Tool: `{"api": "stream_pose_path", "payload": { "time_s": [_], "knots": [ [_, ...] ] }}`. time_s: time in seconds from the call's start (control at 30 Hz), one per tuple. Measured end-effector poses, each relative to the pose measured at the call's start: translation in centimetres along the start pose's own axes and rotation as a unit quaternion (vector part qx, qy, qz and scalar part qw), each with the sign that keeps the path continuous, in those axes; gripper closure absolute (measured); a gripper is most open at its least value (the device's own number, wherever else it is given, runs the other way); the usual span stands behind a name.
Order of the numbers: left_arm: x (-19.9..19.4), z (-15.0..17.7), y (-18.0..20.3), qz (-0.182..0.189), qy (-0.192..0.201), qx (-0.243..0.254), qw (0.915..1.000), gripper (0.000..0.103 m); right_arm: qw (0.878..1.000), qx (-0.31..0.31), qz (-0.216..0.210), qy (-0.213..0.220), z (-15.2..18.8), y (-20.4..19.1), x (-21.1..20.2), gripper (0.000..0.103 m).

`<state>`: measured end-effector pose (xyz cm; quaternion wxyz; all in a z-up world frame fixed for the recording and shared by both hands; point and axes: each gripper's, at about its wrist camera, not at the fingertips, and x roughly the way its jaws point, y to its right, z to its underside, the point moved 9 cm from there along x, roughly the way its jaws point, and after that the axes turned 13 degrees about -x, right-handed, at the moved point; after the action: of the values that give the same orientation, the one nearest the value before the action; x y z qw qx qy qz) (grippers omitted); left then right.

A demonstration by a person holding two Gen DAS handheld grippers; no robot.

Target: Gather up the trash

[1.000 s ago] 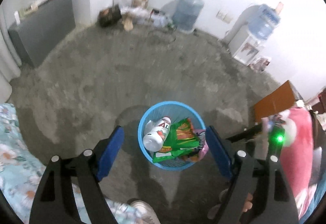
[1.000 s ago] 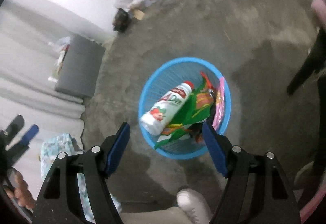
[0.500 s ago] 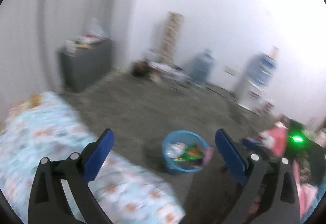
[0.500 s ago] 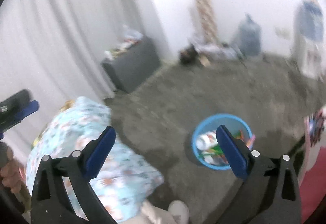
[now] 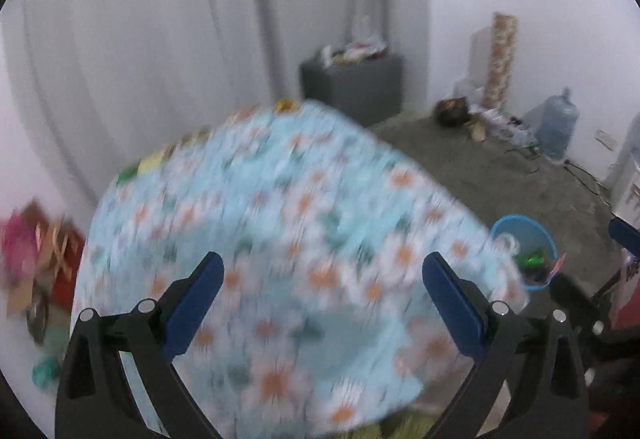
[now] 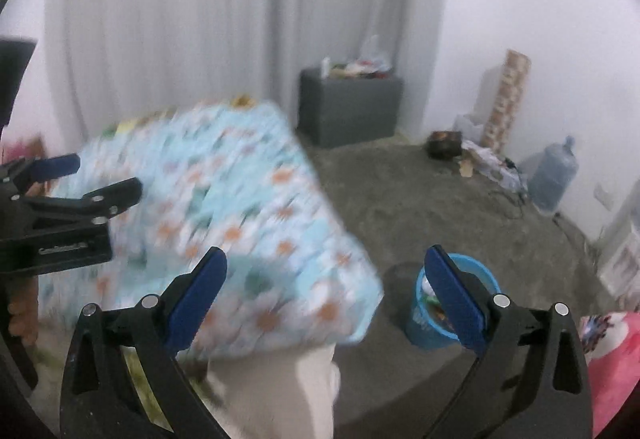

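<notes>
With a round blue plastic basket [image 6: 424, 323] on the grey floor already holding wrappers, the left gripper [image 5: 322, 295] and right gripper [image 6: 326, 293], jaws wide and empty, hover over a floral-covered bed [image 5: 280, 223] where small scraps at its far edge probably await collection.

Soft daylight — motion-blurred, fisheye-warped edges

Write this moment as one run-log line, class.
left gripper: open, empty | right gripper: open, empty | blue bin: on floor, trash inside | floral cloth: under both grippers
</notes>
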<state>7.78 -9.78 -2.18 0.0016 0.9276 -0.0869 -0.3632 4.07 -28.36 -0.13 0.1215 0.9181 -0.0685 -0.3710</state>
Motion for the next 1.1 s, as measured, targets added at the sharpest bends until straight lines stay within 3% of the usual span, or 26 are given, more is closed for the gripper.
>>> {"api": "stream_pose_path", "payload": {
  "time_s": [0.17,0.37,0.67,1.1],
  "knots": [
    [0.9,3.9,-3.5,-0.044,-0.026,-0.02,0.9985,0.006,0.999,-0.018,-0.007,-0.047,2.6,-3.2,0.3,0.008],
    [1.1,5.2,-6.8,-0.071,-0.049,-0.067,0.994,0.006,0.996,-0.013,0.026,-0.084,4.7,-2.3,0.3,0.008],
    [0.4,4.6,-6.0,-0.068,-0.04,-0.053,0.9955,0.006,0.993,0.027,0.062,-0.095,5.9,0.8,-0.1,0.008],
    [0.3,4.5,-5.1,-0.058,-0.042,-0.043,0.9965,0.006,0.992,0.047,0.07,-0.098,6.2,2.0,-0.6,0.008]
  ]
}}
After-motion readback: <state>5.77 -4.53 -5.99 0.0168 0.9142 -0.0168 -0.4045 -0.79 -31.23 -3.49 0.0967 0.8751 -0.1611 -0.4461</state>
